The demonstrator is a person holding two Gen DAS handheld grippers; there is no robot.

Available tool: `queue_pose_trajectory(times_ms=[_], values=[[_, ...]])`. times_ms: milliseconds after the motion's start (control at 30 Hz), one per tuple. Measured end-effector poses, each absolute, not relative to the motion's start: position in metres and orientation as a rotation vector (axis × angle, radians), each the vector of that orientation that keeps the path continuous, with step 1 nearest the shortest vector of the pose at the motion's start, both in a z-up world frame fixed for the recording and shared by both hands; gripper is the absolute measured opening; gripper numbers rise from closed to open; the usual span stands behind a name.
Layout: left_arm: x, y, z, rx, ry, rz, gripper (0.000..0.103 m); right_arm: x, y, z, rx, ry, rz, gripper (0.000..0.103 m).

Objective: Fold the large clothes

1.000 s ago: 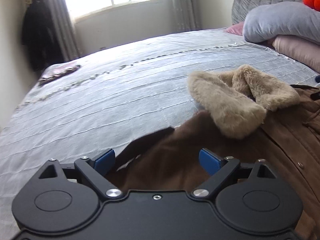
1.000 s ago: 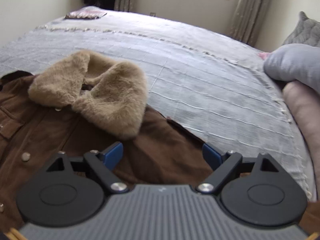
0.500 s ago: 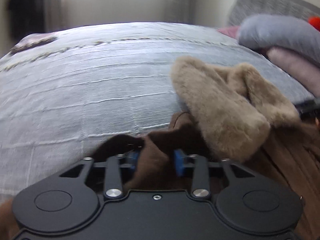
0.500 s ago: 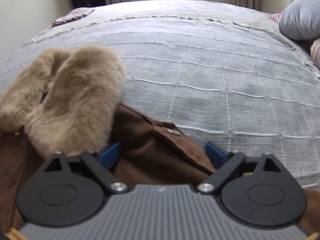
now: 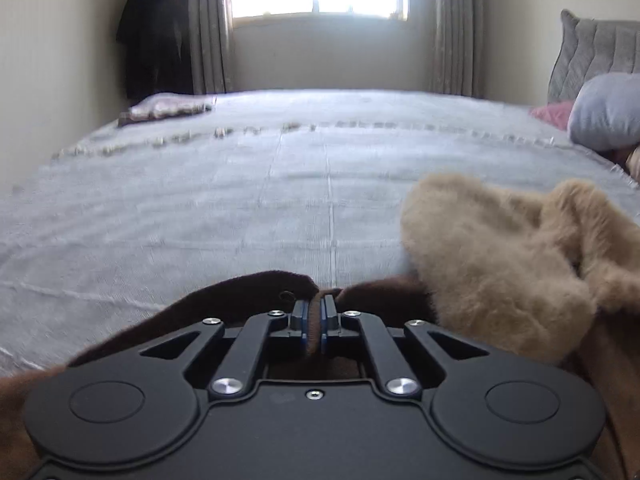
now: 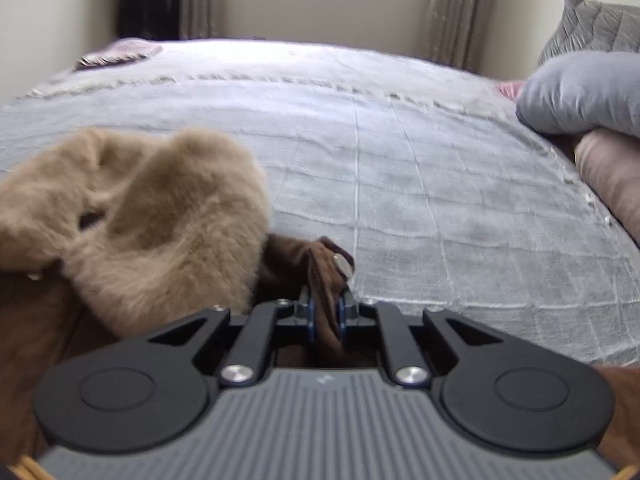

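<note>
A brown suede coat (image 5: 248,294) with a tan fur collar (image 5: 492,256) lies on a grey bed. My left gripper (image 5: 314,320) is shut on a fold of the coat's shoulder, left of the collar. In the right wrist view my right gripper (image 6: 325,314) is shut on the coat's other shoulder (image 6: 320,276), beside a metal snap (image 6: 343,263), right of the fur collar (image 6: 160,216). The coat's body is hidden under both grippers.
The grey bedspread (image 5: 240,200) stretches to the window wall. A folded patterned cloth (image 5: 168,108) lies at the far left corner. Grey (image 6: 584,92) and pink (image 6: 612,176) pillows are stacked on the right. A dark garment (image 5: 156,48) hangs by the curtain.
Both grippers went from open above the coat's shoulders to shut on the fabric, the left first, then the right. Both views now tilt up toward the window.
</note>
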State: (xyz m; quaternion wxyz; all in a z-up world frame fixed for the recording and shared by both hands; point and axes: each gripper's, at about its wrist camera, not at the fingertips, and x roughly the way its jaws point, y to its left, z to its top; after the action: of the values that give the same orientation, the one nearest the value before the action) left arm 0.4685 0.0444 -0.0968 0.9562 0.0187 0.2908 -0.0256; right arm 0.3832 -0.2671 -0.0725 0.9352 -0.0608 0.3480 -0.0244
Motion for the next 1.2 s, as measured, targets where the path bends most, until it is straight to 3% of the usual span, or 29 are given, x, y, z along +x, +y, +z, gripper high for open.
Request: queue_pose_trajectory(times_ms=[100,167,200,233,267,333,500,700,900,967,1200], values=[[0.458,0.044,-0.089,0.049,0.611,-0.058,0.015,0.380,-0.257,-0.079,-0.141,0.709,-0.105,0.020],[0.438,0.049,-0.073,0.060,0.633,-0.090,0.025,0.366,-0.253,-0.069,-0.180,0.719,-0.112,0.040],[0.426,0.050,-0.064,0.074,0.634,-0.100,0.033,0.354,-0.251,-0.061,-0.208,0.707,-0.102,0.060],[0.412,0.054,-0.056,0.086,0.635,-0.105,0.056,0.338,-0.251,-0.053,-0.232,0.681,-0.081,0.070],[0.395,0.058,-0.049,0.089,0.637,-0.105,0.078,0.320,-0.251,-0.045,-0.244,0.656,-0.062,0.070],[0.359,0.067,-0.038,0.079,0.628,-0.129,0.092,0.286,-0.258,-0.032,-0.234,0.664,-0.030,0.070],[0.270,0.085,-0.034,0.059,0.647,-0.202,0.092,0.195,-0.280,-0.025,-0.143,0.734,0.074,0.072],[0.181,0.105,-0.051,0.082,0.745,-0.197,0.092,0.107,-0.314,-0.066,-0.112,0.901,0.045,0.072],[0.101,0.153,-0.031,-0.009,0.775,-0.183,0.094,0.017,-0.327,-0.037,-0.016,0.852,0.022,0.095],[0.074,0.173,-0.031,-0.054,0.786,-0.180,0.103,-0.014,-0.336,-0.035,0.059,0.837,0.066,0.096],[0.016,0.226,-0.075,-0.357,0.917,-0.258,0.102,-0.084,-0.379,-0.075,0.375,0.857,0.182,0.096]])
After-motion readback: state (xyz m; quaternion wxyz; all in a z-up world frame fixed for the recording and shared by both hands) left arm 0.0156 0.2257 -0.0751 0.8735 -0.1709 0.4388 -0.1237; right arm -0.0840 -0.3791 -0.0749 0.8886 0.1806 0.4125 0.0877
